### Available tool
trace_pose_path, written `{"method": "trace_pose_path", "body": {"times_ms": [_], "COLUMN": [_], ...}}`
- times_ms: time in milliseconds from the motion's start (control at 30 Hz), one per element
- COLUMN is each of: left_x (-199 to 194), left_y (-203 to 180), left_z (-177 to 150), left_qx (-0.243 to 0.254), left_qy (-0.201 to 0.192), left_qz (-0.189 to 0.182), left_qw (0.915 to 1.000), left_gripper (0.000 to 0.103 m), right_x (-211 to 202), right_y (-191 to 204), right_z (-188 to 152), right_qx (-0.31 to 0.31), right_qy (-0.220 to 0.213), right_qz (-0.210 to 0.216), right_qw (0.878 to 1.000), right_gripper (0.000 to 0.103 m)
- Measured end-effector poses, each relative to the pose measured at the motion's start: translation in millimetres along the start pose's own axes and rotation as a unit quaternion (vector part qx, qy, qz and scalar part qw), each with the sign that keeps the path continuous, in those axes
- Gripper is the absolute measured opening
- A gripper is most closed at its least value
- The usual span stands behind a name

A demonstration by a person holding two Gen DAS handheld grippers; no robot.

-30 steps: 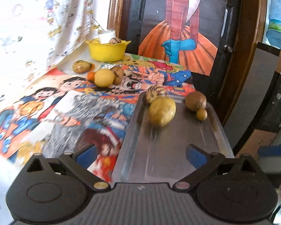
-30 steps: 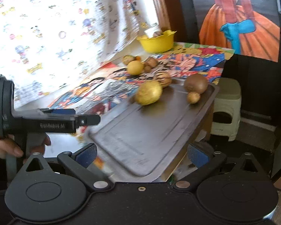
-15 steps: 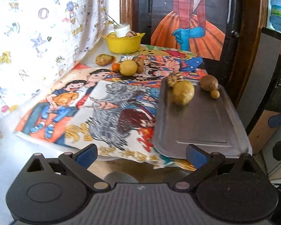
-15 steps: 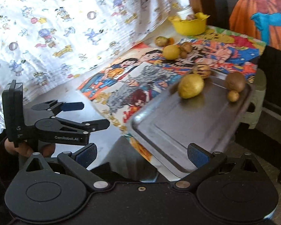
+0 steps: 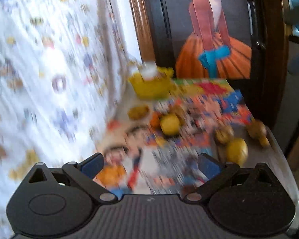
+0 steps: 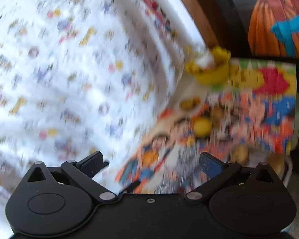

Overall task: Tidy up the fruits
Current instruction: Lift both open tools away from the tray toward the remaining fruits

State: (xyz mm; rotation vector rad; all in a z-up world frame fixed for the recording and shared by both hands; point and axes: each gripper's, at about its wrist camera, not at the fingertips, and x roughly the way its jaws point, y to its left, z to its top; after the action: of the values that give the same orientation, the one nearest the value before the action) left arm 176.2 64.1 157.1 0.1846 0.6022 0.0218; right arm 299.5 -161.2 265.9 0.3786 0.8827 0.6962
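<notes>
While both pictures are blurry, the left gripper [image 5: 150, 164] and right gripper [image 6: 150, 164] have jaws wide open, holding nothing. Some fruits, like a yellow fruit [image 5: 236, 151], sit on the grey tray [image 5: 279, 155]. Others, like a round yellow one [image 5: 170, 124], lie on the desk near the yellow bowl [image 5: 152, 86].

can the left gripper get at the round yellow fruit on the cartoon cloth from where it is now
Probably yes. The left gripper is open and empty, and the yellow fruit lies ahead of it on the cloth with nothing standing between. The blur hides how tightly the neighbouring fruits crowd it.
</notes>
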Motion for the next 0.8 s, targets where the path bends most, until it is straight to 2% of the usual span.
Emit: {"method": "trace_pose_path", "body": {"times_ms": [133,300,500,600,700,800], "left_x": [25.3,60.2,114.3,137.4,159.6,181.1], "left_y": [8.3,11.3,0.9,-4.3,-10.0,-16.4], "left_z": [14.3,13.7,13.6,12.8,11.5,10.2], "left_qx": [-0.011,-0.008,0.028,0.038,0.062,0.092], "left_qy": [-0.023,-0.043,-0.05,-0.05,-0.05,-0.048], "left_qz": [-0.004,-0.024,-0.05,-0.065,-0.078,-0.081], "left_qw": [0.9997,0.9987,0.9971,0.9959,0.9937,0.9913], "left_gripper": [0.103,0.102,0.102,0.102,0.102,0.102], "right_x": [28.6,71.7,125.0,149.4,177.0,204.8], "right_y": [-19.0,-54.5,-99.4,-117.5,-133.9,-146.3], "right_z": [37.7,58.8,74.8,73.8,64.9,54.2], "right_qx": [-0.052,-0.139,-0.219,-0.29,-0.383,-0.46], "right_qy": [-0.024,-0.025,-0.008,0.007,0.03,0.055], "right_qz": [0.019,-0.018,-0.048,-0.071,-0.102,-0.114], "right_qw": [0.998,0.99,0.975,0.954,0.918,0.879], "right_gripper": [0.103,0.102,0.102,0.102,0.102,0.102]}}
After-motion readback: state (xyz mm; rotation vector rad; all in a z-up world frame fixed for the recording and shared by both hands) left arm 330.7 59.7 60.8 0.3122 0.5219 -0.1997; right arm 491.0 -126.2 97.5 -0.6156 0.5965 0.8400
